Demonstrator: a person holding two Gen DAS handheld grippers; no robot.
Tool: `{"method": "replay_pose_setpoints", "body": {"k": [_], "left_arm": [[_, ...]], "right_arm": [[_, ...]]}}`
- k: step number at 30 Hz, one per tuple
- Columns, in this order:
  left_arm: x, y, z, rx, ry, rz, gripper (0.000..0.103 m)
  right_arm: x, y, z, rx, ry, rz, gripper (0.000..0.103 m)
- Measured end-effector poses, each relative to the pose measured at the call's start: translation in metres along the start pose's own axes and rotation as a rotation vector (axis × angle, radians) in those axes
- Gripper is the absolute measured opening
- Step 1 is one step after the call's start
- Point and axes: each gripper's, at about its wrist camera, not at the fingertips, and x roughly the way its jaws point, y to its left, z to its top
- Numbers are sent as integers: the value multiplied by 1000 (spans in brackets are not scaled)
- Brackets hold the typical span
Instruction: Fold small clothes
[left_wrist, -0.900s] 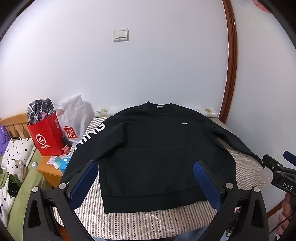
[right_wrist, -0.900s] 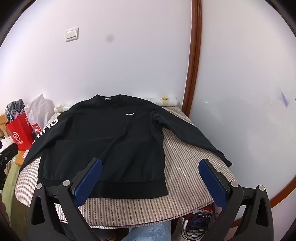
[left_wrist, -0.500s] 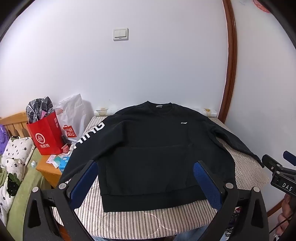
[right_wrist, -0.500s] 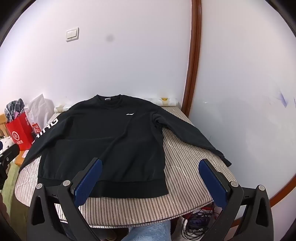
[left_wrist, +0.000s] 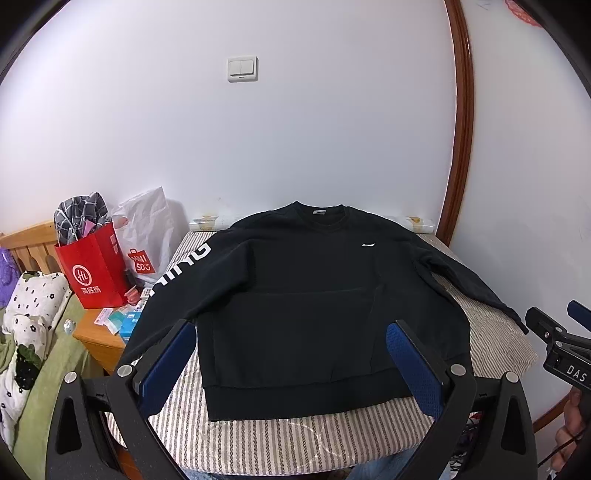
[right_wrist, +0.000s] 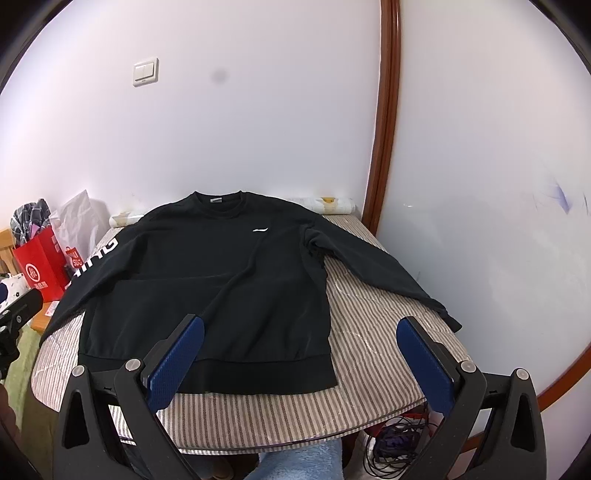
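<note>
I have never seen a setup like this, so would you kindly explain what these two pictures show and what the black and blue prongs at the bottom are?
No robot is involved: a person holds a two-finger gripper in each hand, and each gripper carries a wide-angle camera looking along its fingers. One picture comes from the left gripper, the other from the right gripper; the blue-padded prongs are their fingers. Both grippers are open and hold nothing. Ahead, a black long-sleeved sweatshirt with white lettering on one sleeve lies spread flat, unfolded, on a table with a brown-and-white striped cover. Beside the table stand a red paper bag and a white plastic bag. The right gripper also shows at the left camera's edge.
</note>
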Motion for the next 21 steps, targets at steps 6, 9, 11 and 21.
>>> {"method": "replay_pose_setpoints", "body": {"k": [6, 9, 11, 21], "left_arm": [[-2, 2, 0, -8, -3, -5, 103], [-2, 2, 0, -8, -4, -4, 103], [-2, 2, 0, -9, -2, -4, 103], [-6, 4, 1, -18, -8, -10, 103]], "right_arm": [[0, 0, -1, -3, 4, 5, 103], [0, 1, -2, -6, 1, 4, 103], [-1, 2, -3, -8, -1, 6, 103], [-3, 6, -5, -16, -5, 5, 103]]}}
